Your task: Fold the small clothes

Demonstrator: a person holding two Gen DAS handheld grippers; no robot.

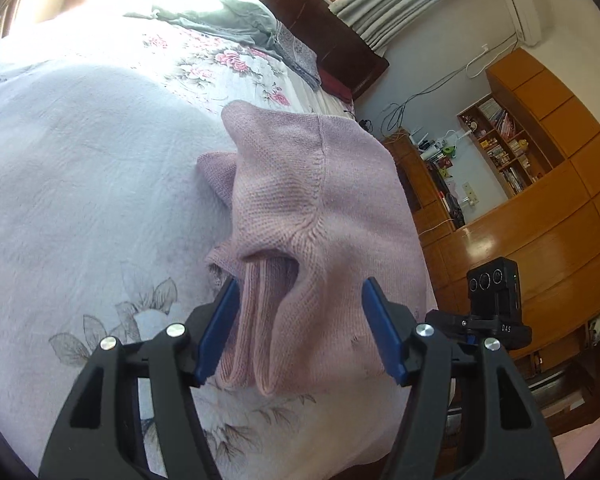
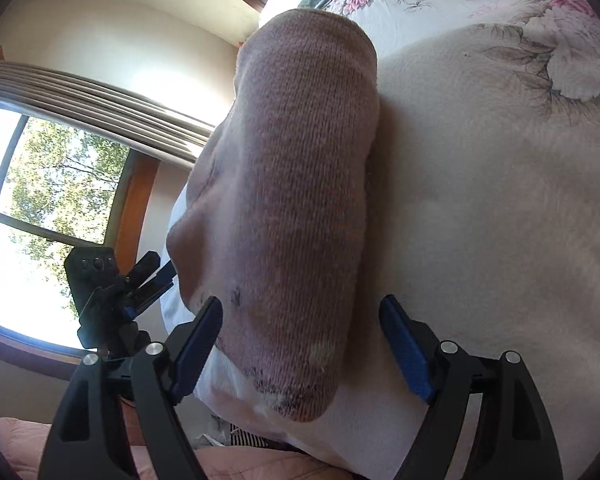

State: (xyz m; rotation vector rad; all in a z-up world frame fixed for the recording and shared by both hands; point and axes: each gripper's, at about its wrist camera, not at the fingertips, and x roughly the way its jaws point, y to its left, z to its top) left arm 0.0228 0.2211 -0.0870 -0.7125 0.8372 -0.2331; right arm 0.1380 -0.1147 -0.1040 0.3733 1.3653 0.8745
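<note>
A small pink knitted garment (image 1: 324,208) lies folded on the pale floral blanket (image 1: 80,184) near the bed's edge. My left gripper (image 1: 300,332) is open, its blue pads either side of the garment's near edge, where ribbed folds bunch up. In the right wrist view the same pink garment (image 2: 296,216) stretches away from the camera. My right gripper (image 2: 300,348) is open too, its pads astride the garment's near end without pinching it. The left gripper (image 2: 140,288) shows at the bed's edge there; the right gripper's camera (image 1: 494,284) shows in the left wrist view.
A grey garment (image 1: 220,20) lies crumpled at the far end of the bed by a dark wooden headboard (image 1: 340,40). Wooden cabinets and a bookshelf (image 1: 508,152) stand beyond the bed. A window (image 2: 40,216) with curtains is on the other side. Pink quilted fabric (image 2: 28,440) lies below.
</note>
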